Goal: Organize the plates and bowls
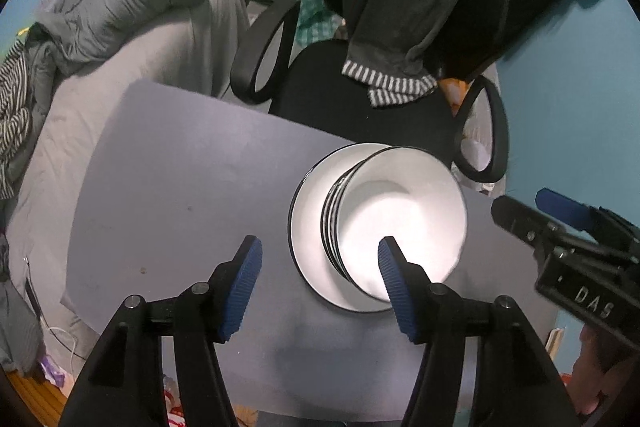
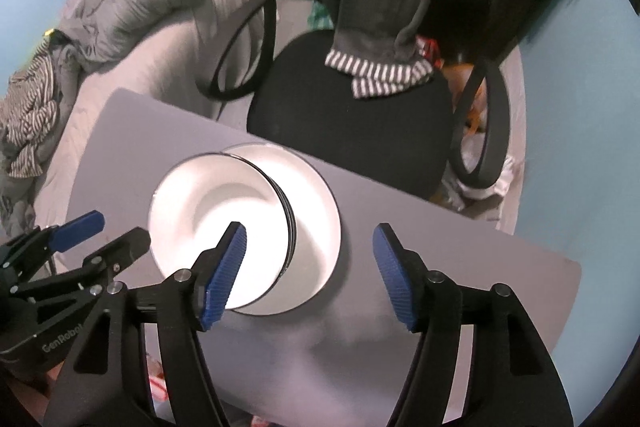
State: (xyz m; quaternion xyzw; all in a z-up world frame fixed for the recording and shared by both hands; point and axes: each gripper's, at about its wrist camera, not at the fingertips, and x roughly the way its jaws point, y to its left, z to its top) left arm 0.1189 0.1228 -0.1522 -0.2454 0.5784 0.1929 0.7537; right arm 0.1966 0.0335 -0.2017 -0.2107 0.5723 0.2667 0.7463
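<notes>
Several white bowls (image 1: pixel 400 211) with black rims are nested in one stack on a white plate (image 1: pixel 308 223) on the grey table (image 1: pixel 180 187). My left gripper (image 1: pixel 319 241) hangs open above the stack's left edge, holding nothing. My right gripper (image 2: pixel 310 227) hangs open above the stack's right edge, also with nothing in it. In the right wrist view the bowls (image 2: pixel 208 203) and the plate (image 2: pixel 316 219) lie below its left finger. Each view shows the other gripper at its side: the right gripper (image 1: pixel 524 203) and the left gripper (image 2: pixel 118 227).
A black office chair (image 1: pixel 360 115) with dark clothes over its back stands at the table's far edge. A grey covered sofa (image 1: pixel 160 59) piled with jackets lies to the far left. Bare tabletop (image 2: pixel 440 227) stretches right of the stack.
</notes>
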